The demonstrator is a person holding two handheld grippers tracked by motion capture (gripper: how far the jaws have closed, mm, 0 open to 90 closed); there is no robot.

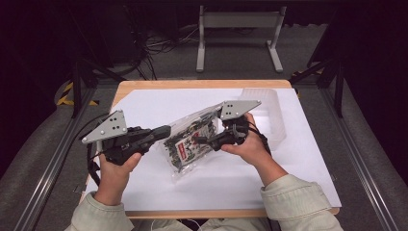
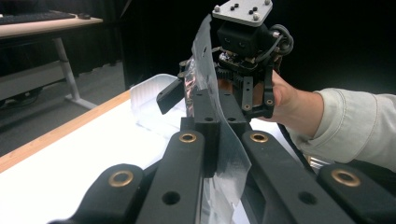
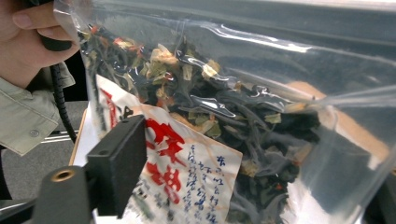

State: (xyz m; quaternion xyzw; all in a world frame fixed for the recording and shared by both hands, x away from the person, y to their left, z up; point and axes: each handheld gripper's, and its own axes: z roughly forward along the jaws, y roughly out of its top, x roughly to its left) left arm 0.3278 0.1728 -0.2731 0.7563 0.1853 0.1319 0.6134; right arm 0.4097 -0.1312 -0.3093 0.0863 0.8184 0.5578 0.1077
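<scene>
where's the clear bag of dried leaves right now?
In the high view the clear bag sits mid-table over the white sheet, between both hands. The left claw is shut on its left edge; the right claw is at its right side.

Centre of the high view: the bag (image 1: 188, 144) sits between the two grippers, over the sheet (image 1: 159, 185) that covers the surface (image 1: 144, 85). Left gripper (image 1: 166, 130) at the bag's left edge, right gripper (image 1: 197, 140) on its right. The tray (image 1: 274, 118) lies at the upper right, behind the right hand (image 1: 248, 144).
</scene>
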